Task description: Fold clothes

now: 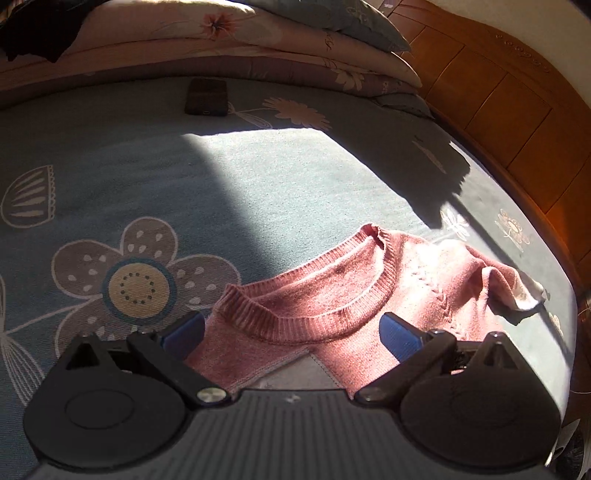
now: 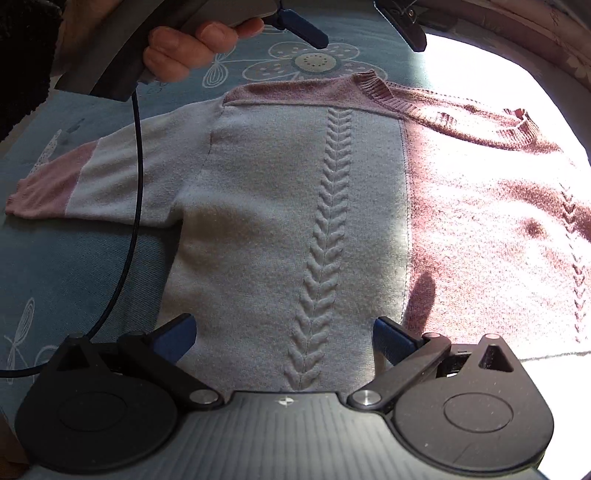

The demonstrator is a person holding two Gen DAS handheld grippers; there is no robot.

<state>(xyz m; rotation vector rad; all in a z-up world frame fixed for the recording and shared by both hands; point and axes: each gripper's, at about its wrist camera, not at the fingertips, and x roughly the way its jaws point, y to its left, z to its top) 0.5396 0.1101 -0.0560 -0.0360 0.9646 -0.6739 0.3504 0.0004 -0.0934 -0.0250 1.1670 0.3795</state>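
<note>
A pink and pale grey knit sweater (image 2: 303, 206) lies flat on the bed, neck at the far side in the right wrist view, one sleeve (image 2: 74, 184) stretched to the left. My right gripper (image 2: 284, 332) hovers open over the sweater's lower body, nothing between its fingers. In the left wrist view the sweater's ribbed collar (image 1: 314, 295) lies just ahead of my left gripper (image 1: 291, 328), which stands open above it. The left gripper (image 2: 365, 33) also shows at the top of the right wrist view, held by a hand (image 2: 192, 48), jaws apart above the collar.
The bed wears a blue-grey floral cover (image 1: 129, 206). A dark phone-like object (image 1: 206, 96) lies near folded quilts (image 1: 236, 33) at the far side. A wooden headboard (image 1: 509, 110) runs along the right. A black cable (image 2: 129, 221) crosses the sleeve.
</note>
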